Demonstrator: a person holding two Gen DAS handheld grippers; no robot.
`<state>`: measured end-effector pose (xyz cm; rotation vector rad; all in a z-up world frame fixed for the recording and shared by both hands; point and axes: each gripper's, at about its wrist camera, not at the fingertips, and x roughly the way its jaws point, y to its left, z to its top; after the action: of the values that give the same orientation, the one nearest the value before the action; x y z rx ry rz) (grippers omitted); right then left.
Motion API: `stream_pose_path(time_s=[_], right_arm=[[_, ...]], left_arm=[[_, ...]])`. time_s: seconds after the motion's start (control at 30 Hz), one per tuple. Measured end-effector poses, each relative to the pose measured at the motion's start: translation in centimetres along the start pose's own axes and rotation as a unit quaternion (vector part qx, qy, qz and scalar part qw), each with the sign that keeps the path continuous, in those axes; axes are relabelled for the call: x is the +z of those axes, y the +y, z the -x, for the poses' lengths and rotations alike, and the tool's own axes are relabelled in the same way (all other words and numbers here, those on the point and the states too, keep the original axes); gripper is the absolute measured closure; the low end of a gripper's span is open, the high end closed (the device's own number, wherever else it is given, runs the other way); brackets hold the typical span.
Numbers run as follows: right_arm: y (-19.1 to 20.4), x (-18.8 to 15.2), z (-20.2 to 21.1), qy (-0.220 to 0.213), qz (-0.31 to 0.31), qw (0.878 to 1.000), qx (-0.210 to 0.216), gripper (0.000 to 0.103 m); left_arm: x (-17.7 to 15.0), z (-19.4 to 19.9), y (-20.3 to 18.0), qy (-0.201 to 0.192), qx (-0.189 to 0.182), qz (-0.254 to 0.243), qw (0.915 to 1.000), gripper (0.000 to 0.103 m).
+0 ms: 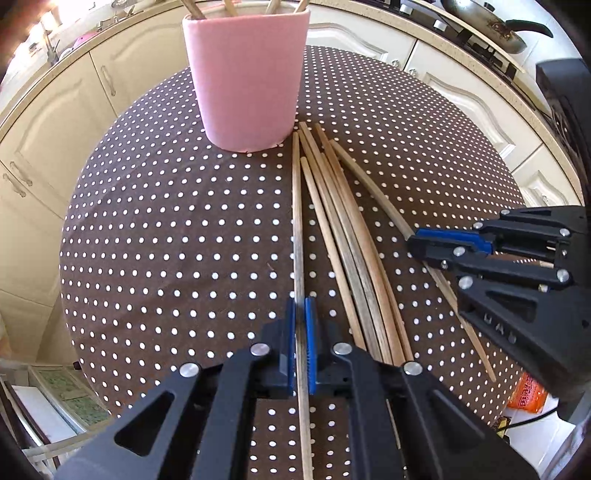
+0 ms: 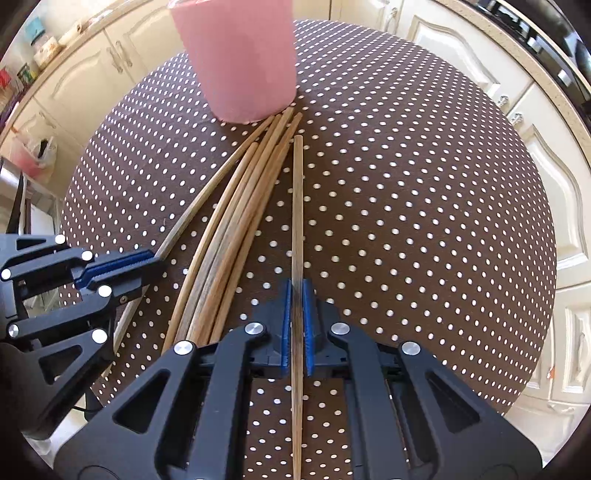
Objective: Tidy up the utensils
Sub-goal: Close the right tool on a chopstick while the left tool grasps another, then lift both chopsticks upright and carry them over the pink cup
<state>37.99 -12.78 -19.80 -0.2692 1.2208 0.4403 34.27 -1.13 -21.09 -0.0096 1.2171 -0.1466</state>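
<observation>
A pink cup (image 1: 245, 77) with several chopsticks in it stands at the far side of the round table; it also shows in the right wrist view (image 2: 240, 59). Several wooden chopsticks (image 1: 343, 221) lie in a bundle on the cloth, also seen in the right wrist view (image 2: 236, 210). My left gripper (image 1: 301, 343) is shut on one chopstick (image 1: 296, 206), the leftmost of the bundle. My right gripper (image 2: 296, 325) is shut on another chopstick (image 2: 297, 206), the rightmost one. Each gripper shows in the other's view: the right gripper (image 1: 413, 243) and the left gripper (image 2: 155, 262).
The table has a brown polka-dot cloth (image 1: 166, 240). Cream kitchen cabinets (image 1: 55, 122) curve round behind it. A pan (image 1: 491, 26) sits on the stove at the back right. An orange packet (image 1: 526, 395) lies below the table's right edge.
</observation>
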Motion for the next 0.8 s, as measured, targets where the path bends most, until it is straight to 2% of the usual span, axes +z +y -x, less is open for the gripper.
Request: stream_pose_path(time_s=[0.43,0.8], right_arm=[[-2.4,-3.0,5.4,-0.086,-0.033,0.995,0.048,0.096],[-1.6,-4.3,9.7,-0.142,-0.034,0.986,0.083,0.096]], left_arm=[[-2.7,4.0,-1.5,-0.063,-0.012,-0.027,0.9976,0.098],[-4.4,8.7,-3.1,-0.123,-0.025,-0.047,0.9909,0.098]])
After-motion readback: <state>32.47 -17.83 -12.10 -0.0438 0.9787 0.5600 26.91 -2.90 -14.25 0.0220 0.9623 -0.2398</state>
